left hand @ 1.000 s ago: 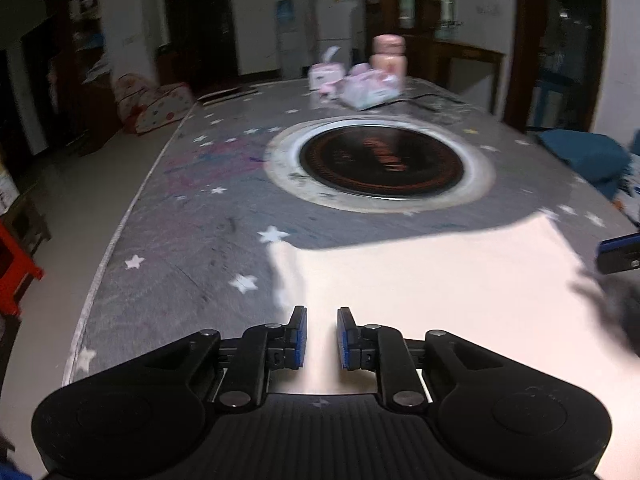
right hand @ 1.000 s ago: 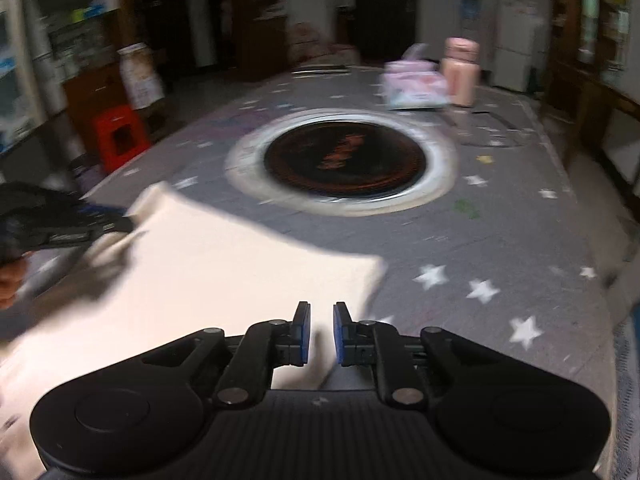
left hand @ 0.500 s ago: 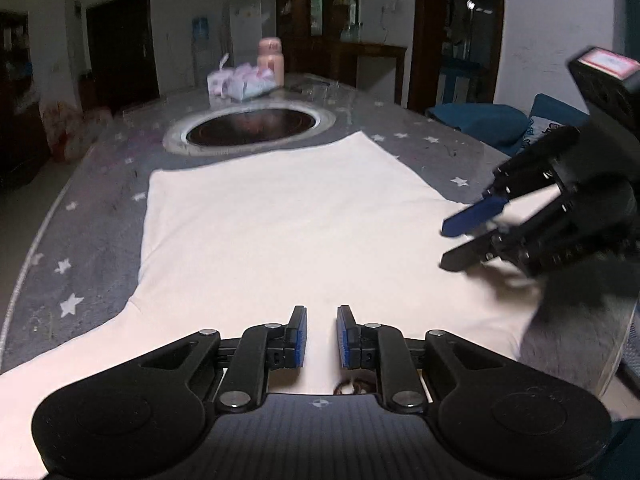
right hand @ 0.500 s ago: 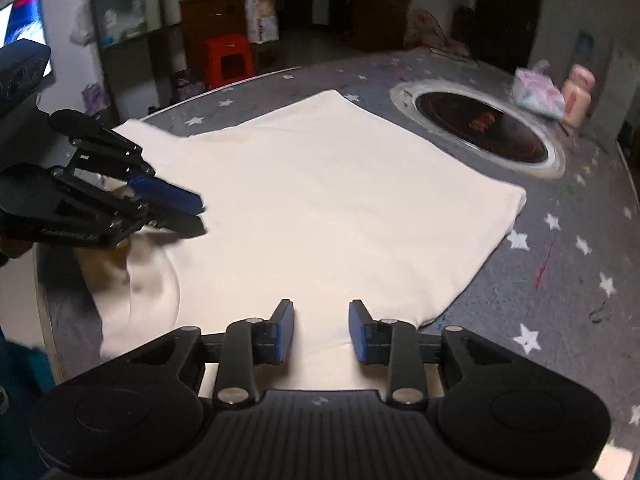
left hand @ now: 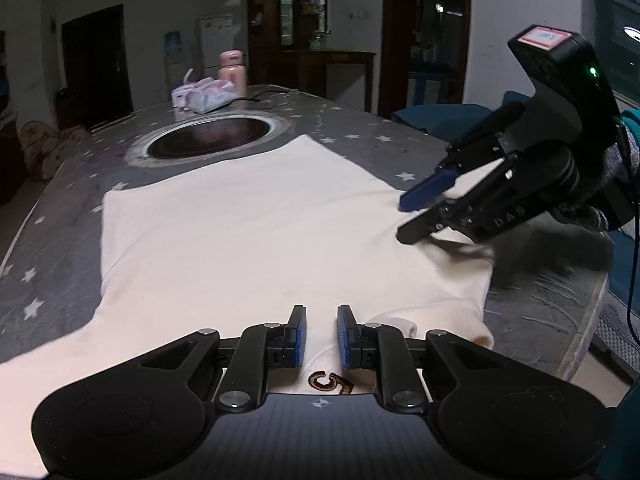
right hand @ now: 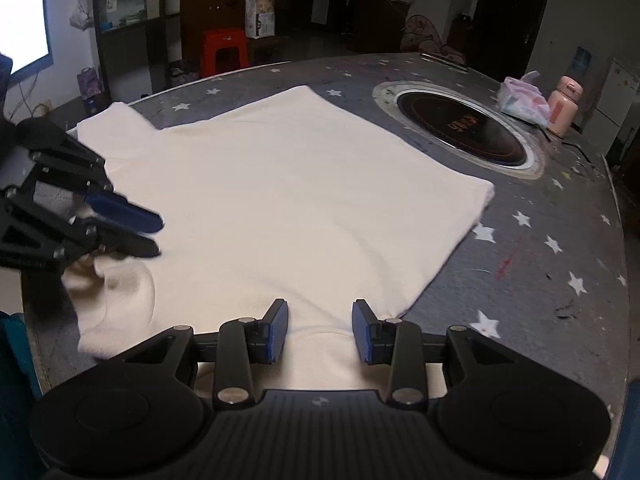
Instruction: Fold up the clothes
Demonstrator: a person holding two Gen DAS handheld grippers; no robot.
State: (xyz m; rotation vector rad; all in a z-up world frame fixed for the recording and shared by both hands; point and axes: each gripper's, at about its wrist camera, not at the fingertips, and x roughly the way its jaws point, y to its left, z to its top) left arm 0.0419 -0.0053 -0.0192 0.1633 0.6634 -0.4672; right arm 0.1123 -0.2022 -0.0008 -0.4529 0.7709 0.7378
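A cream T-shirt [left hand: 248, 228] lies spread flat on the grey star-patterned table [left hand: 68, 208]; it also shows in the right wrist view [right hand: 304, 200]. My left gripper [left hand: 321, 336] hovers low over the collar end, by a brown embroidered mark [left hand: 330, 382], jaws slightly apart and empty. My right gripper [right hand: 320, 330] is open over the shirt's near edge by a sleeve. In the left wrist view the right gripper [left hand: 416, 216] is over the shirt's right sleeve. In the right wrist view the left gripper [right hand: 148, 232] is at the left, over the collar.
A round induction hob [left hand: 210, 138] is set into the table beyond the shirt, also in the right wrist view [right hand: 460, 128]. A tissue pack [left hand: 206, 94] and a pink bottle [left hand: 232, 72] stand at the far end. A red stool [right hand: 224, 52] stands on the floor.
Both grippers swung back from the far table to the shirt's near end. The right gripper's jaws opened wider. The shirt lies as before.
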